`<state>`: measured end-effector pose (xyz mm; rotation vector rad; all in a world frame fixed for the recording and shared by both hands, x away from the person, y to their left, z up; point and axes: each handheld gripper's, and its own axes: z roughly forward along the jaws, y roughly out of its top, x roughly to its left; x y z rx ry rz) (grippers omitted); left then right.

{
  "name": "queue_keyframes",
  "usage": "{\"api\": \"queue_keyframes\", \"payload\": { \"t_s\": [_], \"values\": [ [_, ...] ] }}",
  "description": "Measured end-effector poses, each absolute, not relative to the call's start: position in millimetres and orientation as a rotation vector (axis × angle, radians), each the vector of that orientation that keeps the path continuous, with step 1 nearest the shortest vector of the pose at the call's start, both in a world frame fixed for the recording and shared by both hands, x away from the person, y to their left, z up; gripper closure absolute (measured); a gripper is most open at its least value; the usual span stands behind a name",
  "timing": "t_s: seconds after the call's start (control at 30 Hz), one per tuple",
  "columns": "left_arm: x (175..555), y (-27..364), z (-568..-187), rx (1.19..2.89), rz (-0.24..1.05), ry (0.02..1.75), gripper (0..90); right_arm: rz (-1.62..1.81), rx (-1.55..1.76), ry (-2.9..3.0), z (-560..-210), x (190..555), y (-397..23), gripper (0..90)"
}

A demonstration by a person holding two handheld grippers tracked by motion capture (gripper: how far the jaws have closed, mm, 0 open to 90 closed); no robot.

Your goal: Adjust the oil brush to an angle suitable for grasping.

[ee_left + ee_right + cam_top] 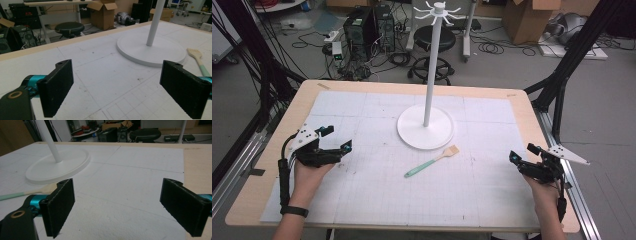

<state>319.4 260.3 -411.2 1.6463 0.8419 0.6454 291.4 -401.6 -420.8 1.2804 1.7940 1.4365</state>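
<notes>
Your left gripper (333,140) sat at table's (522,107) nine o'clock, jaws spread wide, nothing between. Spatula (432,161) lay flat at mat centre, just beside rack base (426,129) at its six o'clock; mint handle toward seven, wooden blade toward one. Likely light, stiff, low-lying: take handle mid-length, pinch across width. Your right gripper (523,153) sat at three o'clock, jaws likewise apart, empty.
</notes>
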Motion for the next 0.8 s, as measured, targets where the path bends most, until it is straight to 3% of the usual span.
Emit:
{"api": "queue_keyframes", "payload": {
  "t_s": [0.8],
  "values": [
    [317.5, 253.4, -406.9, 1.649, 0.594, 0.795, 11.6, 1.445, 1.262, 1.802, -420.3, 291.7, -400.6, 11.6]
  ]
}}
